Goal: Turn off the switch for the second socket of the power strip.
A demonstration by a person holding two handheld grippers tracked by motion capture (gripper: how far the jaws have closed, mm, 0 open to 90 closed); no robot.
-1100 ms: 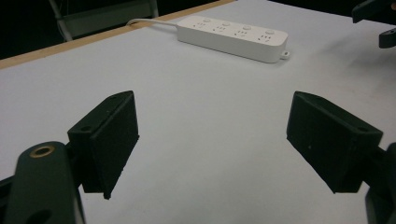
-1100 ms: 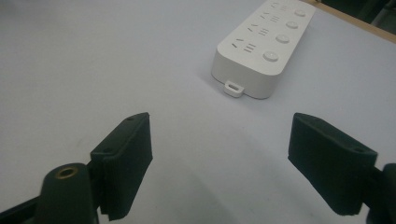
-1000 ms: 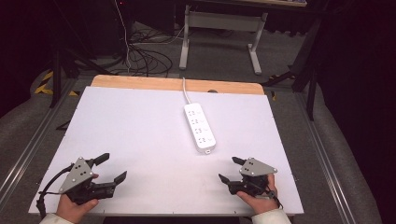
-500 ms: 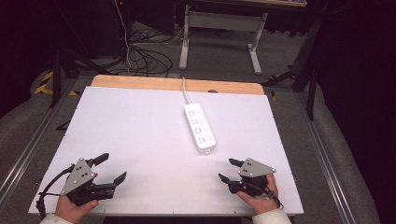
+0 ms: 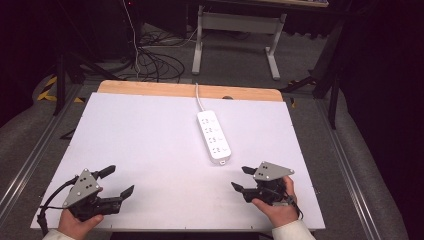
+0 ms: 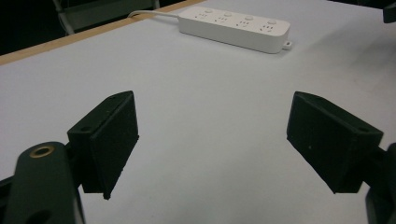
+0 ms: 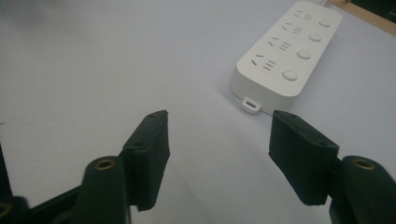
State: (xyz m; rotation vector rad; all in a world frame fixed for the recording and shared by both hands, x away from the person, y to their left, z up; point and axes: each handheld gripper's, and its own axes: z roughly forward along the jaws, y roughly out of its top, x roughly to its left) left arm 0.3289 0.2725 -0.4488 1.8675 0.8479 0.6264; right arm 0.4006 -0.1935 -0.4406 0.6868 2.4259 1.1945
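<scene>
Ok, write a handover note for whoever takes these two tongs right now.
Left tongs: open, nothing between the jaws, low over the near left of the white table.
Right tongs: jaws have just been closing but are still apart, with nothing between them; near right, pointed toward the power strip.
Power strip: white, four sockets each with a button, lying flat right of the table's middle, its cord running off over the far wooden edge. Its near end is close ahead of the right tongs, not touched.
Done: nothing handled that shows.
Left: probably reach the strip with the right tongs; everything else is still to do.
</scene>
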